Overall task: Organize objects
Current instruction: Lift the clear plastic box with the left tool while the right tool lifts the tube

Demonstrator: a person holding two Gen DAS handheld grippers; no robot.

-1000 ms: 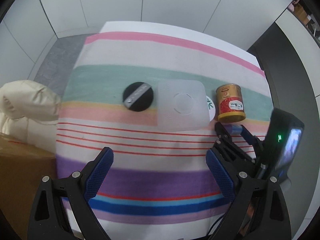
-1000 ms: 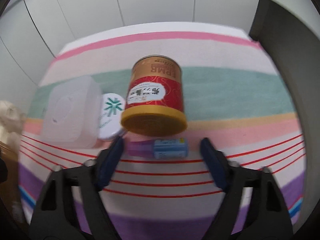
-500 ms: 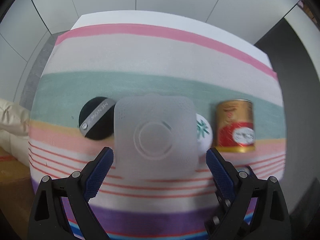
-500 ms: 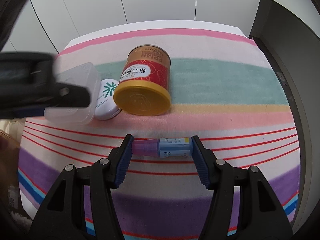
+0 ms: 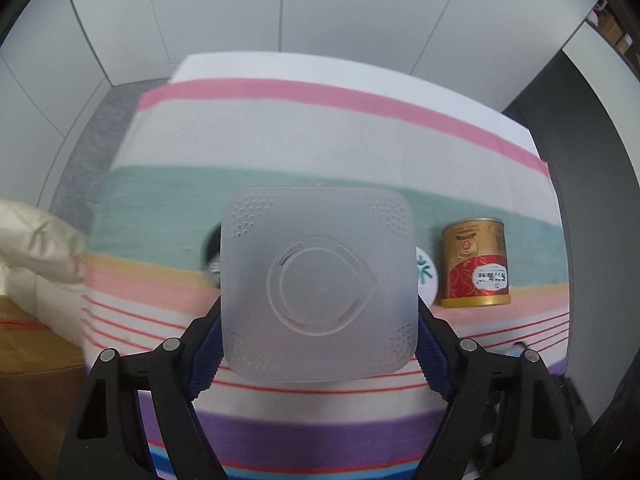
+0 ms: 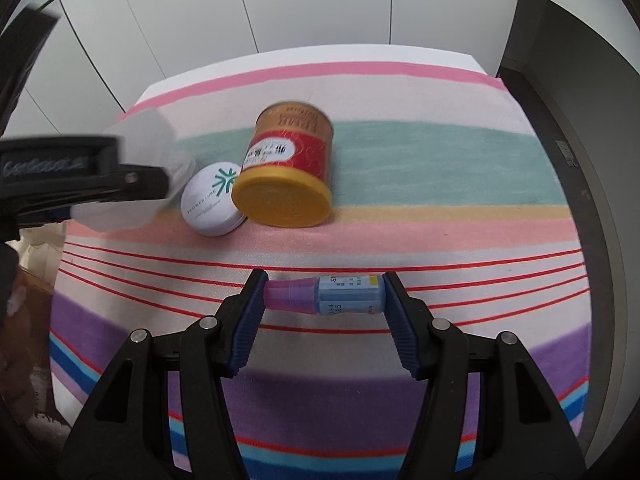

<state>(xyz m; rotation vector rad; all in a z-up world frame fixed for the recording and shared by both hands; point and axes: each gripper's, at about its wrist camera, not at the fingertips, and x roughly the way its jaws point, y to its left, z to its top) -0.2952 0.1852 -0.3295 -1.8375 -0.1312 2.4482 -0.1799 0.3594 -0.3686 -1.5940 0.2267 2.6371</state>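
Black left gripper [image 5: 318,344], blue ribbed pads [image 5: 206,354], silver screws

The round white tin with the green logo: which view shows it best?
The right wrist view: the white tin shows whole, lid and logo readable, beside the red can. In the left wrist view the frosted container hides all but a sliver.

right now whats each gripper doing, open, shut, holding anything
Left gripper: jaws closing around the frosted plastic box, which sits between them.
Right gripper: shut on the small blue bottle, held end to end.
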